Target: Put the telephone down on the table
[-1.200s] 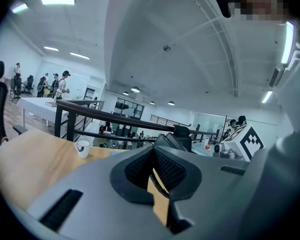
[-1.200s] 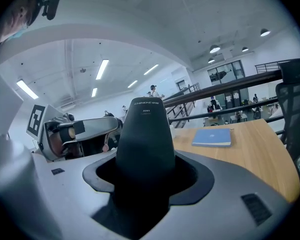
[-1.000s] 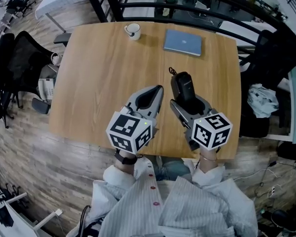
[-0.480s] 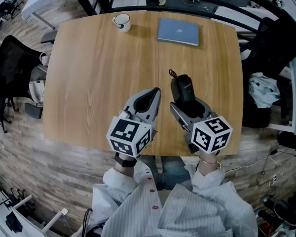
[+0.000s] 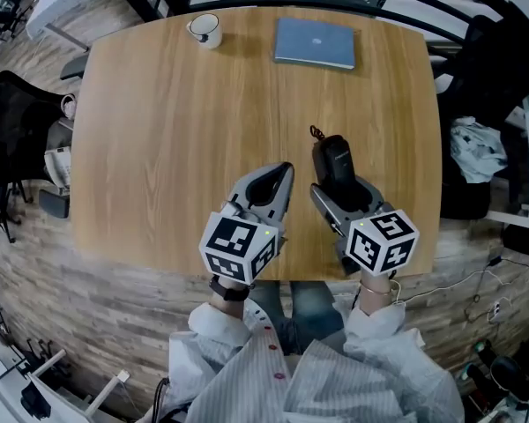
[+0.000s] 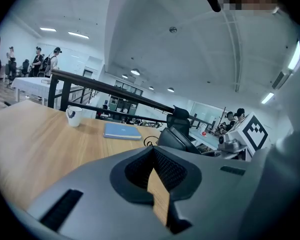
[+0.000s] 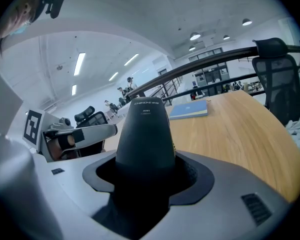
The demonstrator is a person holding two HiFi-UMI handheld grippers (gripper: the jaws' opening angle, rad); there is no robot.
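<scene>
**Phone in my right gripper, not down yet**

Closest to me are my two grippers, side by side over the near edge of the table. The left gripper has its jaws almost together. Only a thin slit is left between them, and all I see through it is wood. It holds nothing.

The right gripper is closed around the black telephone. Its jaws squeeze the low end, and the top end sticks out past them. A little loop of cord curls at the far tip.

The phone is over the near right part of the table. I cannot tell if it touches the wood. I think the carrying part is done, and what is left is to lower it flat and let go.

Past the phone is bare wood. At the far edge sit a blue book and a white mug, well apart from the phone.
</scene>
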